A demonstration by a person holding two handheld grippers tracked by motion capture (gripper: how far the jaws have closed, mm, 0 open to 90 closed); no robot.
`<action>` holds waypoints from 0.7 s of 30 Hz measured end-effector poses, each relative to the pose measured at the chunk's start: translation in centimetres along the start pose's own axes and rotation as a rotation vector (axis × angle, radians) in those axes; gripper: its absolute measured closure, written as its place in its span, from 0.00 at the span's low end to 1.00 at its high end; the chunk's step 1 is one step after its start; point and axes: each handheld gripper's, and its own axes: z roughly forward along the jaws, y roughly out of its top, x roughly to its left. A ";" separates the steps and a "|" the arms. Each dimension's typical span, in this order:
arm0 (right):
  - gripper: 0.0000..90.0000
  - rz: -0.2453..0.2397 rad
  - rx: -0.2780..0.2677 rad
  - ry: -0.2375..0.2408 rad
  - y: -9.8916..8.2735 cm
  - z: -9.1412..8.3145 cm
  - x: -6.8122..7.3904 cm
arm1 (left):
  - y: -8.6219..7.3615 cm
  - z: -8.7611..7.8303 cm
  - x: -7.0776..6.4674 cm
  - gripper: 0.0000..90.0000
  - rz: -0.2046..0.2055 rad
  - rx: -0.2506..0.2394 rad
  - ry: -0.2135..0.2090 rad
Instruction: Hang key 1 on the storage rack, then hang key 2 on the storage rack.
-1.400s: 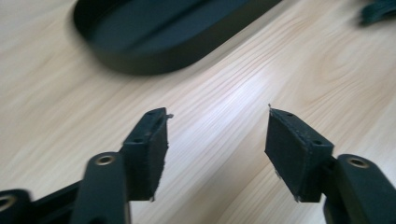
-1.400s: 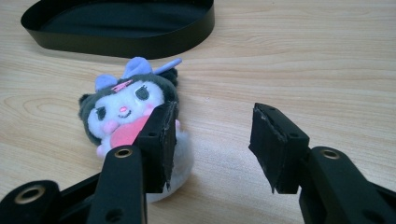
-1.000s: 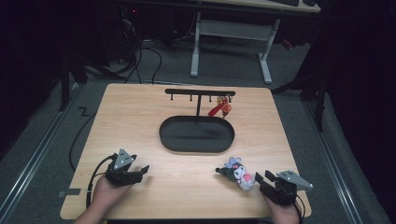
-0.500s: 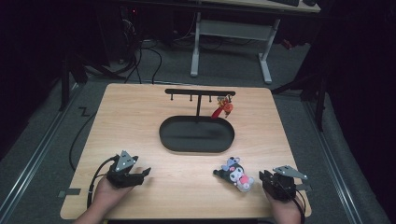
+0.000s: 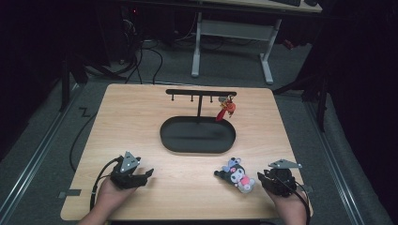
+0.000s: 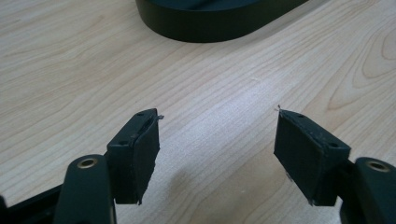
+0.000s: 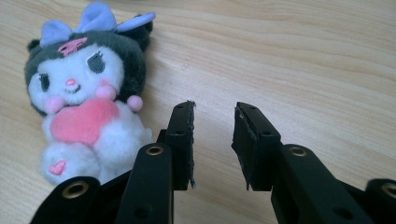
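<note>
I have the left gripper (image 5: 141,174) low at the lower left of the high view, jaws released wide over bare table (image 5: 141,122), with open wood ahead up to the tray (image 5: 197,136) rim. The right gripper (image 5: 261,179) sits at the lower right near the table's front edge, jaws narrowed with a small gap and grasping nothing. The plush (image 7: 84,100) lies just beside its left jaw, apart from the tray, flat on the wood.
</note>
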 end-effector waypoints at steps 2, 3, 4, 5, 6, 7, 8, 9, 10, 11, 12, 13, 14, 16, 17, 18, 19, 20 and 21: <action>0.76 -0.007 0.008 0.016 -0.1 0.0 0.0 | 0.1 -0.1 -0.1 0.35 -0.009 -0.005 -0.004; 0.76 -0.010 0.014 0.024 -0.2 0.0 0.1 | 0.1 -0.2 -0.1 0.35 -0.009 -0.008 -0.003; 0.75 -0.019 0.024 0.028 -0.2 0.0 0.1 | 0.1 -0.2 -0.1 0.35 -0.007 -0.010 -0.002; 0.75 -0.025 0.027 0.026 -0.3 0.0 0.1 | 0.2 -0.3 -0.2 0.35 -0.007 -0.011 -0.003; 0.74 -0.029 0.034 0.025 -0.2 0.0 0.1 | 0.2 -0.2 -0.2 0.35 -0.003 -0.013 -0.003; 0.73 -0.044 0.047 0.017 -0.2 0.0 0.0 | 0.2 -0.2 -0.2 0.35 -0.002 -0.011 -0.006; 0.72 -0.046 0.058 0.009 -0.1 -0.1 0.0 | 0.1 -0.1 -0.2 0.35 -0.001 -0.009 -0.011; 0.72 -0.042 0.066 0.008 0.0 -0.1 -0.2 | 0.0 0.0 -0.2 0.35 -0.001 -0.008 -0.019; 0.72 -0.046 0.068 0.009 0.0 -0.2 -0.3 | 0.0 0.1 -0.3 0.35 0.007 -0.001 -0.025; 0.72 -0.053 0.079 0.002 0.2 -0.2 -0.3 | 0.0 0.2 -0.4 0.35 0.015 0.000 -0.026; 0.71 -0.064 0.096 -0.006 0.4 -0.2 -0.3 | 0.0 0.2 -0.4 0.35 0.021 0.000 -0.031; 0.70 -0.071 0.111 -0.009 0.6 -0.1 -0.3 | 0.1 0.2 -0.4 0.35 0.020 -0.006 -0.035; 0.69 -0.066 0.125 -0.002 0.8 0.1 -0.3 | 0.2 0.2 -0.4 0.35 0.017 -0.012 -0.040; 0.68 -0.065 0.159 -0.002 1.2 0.4 -0.3 | 0.3 0.3 -0.3 0.35 0.017 -0.020 -0.052; 0.67 -0.075 0.181 -0.006 1.4 0.6 -0.2 | 0.3 0.3 -0.3 0.35 0.020 -0.021 -0.059; 0.67 -0.083 0.199 -0.006 1.6 0.9 -0.1 | 0.3 0.4 -0.3 0.35 0.023 -0.017 -0.065; 0.67 -0.087 0.208 -0.005 1.8 1.0 0.0 | 0.2 0.5 -0.3 0.34 0.024 -0.008 -0.073; 0.67 -0.088 0.221 -0.008 2.0 1.1 0.0 | 0.2 0.7 -0.3 0.34 0.027 -0.002 -0.077; 0.67 -0.095 0.235 -0.016 2.2 1.3 0.1 | 0.2 0.8 -0.4 0.34 0.030 0.000 -0.078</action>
